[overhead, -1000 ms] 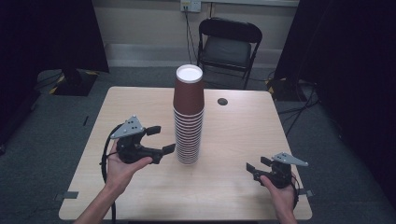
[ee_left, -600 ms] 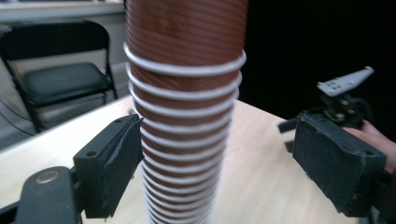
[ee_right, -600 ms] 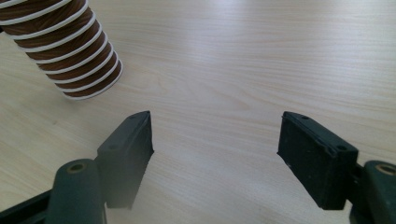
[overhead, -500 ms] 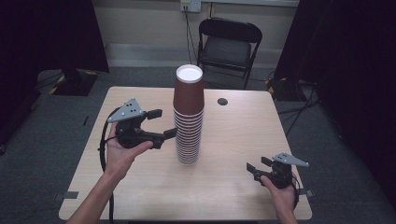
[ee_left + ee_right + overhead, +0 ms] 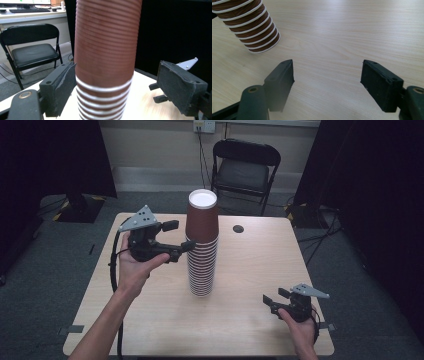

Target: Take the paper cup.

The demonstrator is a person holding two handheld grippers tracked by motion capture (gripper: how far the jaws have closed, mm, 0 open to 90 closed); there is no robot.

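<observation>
The cup stack (image 5: pixel 202 245) stands between the left gripper's (image 5: pixel 186 247) jaws, blocking any push forward; one jaw lies against its side, the other has a gap. Bare table (image 5: pixel 250 265) lies ahead of the right gripper (image 5: pixel 269 301), open between its jaws, with the stack well off to its front-left.

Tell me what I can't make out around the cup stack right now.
- Cup stack: top and foot cut off by the left gripper view's edges.
- Left hand-held gripper: whether it touches the stack, too small in the high view.
- Small dark disc on the table: too small to identify.
</observation>
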